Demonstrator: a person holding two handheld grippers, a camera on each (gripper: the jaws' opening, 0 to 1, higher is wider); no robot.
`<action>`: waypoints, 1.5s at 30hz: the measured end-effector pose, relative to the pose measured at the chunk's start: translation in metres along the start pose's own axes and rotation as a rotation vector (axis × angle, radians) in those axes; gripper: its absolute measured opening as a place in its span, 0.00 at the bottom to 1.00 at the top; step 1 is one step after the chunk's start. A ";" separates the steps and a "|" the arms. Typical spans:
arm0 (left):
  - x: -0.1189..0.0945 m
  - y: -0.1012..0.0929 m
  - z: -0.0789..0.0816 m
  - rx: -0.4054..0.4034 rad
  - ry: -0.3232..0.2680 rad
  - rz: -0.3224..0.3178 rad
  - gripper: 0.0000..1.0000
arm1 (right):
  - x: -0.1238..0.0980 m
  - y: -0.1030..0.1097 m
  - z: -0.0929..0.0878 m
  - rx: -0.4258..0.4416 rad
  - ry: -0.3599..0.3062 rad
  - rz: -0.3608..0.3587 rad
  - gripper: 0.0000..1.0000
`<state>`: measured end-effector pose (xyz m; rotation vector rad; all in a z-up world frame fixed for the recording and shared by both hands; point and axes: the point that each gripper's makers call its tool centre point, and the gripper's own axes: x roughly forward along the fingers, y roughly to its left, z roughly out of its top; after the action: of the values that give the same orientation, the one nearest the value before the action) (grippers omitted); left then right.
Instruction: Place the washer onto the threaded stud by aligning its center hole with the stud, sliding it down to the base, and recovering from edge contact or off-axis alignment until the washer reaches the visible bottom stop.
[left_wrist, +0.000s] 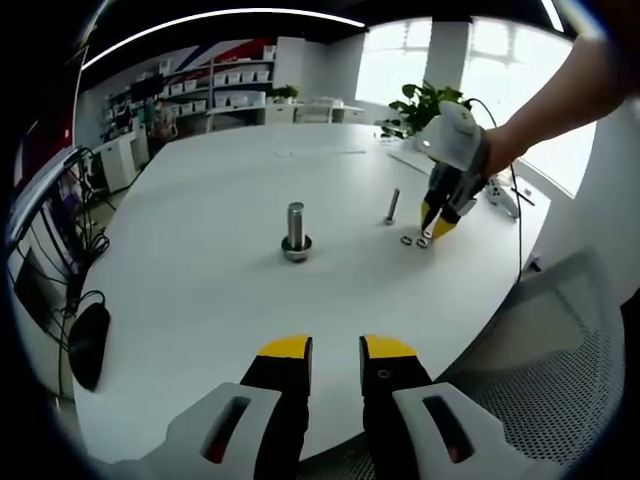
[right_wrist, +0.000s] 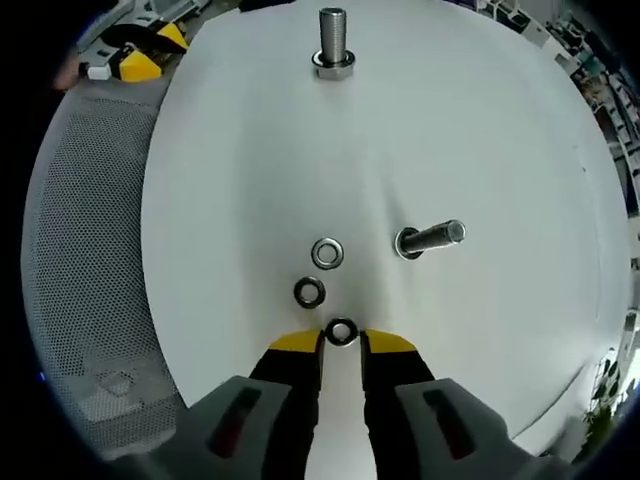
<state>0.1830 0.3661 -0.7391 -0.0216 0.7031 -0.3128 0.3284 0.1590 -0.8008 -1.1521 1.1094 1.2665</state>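
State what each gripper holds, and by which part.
Left gripper: nothing. Right gripper: tips at the nearest washer on the table; a hold cannot be told.

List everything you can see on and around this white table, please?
Table: one, white, round.
Upright threaded stud: one, silver, mid-table, on a wide base.
Smaller stud: one, silver, near the rings.
Rings: three, metallic, in a row ahead of the right gripper; nearest sits at its jaw tips.
Mesh chair: one, grey, at table edge.
Plant: one, green, by window.
Shelves: white boxes, far wall.
Right gripper: yellow-tipped, open.
Left gripper: yellow-tipped, open.
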 end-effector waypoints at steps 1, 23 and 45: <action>0.000 0.000 0.000 0.001 0.000 0.000 0.16 | 0.000 0.000 0.000 0.003 0.001 0.000 0.16; 0.000 0.001 0.000 0.000 -0.001 0.005 0.16 | 0.001 -0.010 0.004 0.068 -0.016 -0.104 0.04; -0.001 0.001 0.001 -0.005 -0.006 0.004 0.16 | 0.000 -0.005 0.001 0.206 -0.048 -0.071 0.11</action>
<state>0.1831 0.3676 -0.7379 -0.0257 0.6976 -0.3067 0.3330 0.1606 -0.8009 -0.9926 1.1251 1.0927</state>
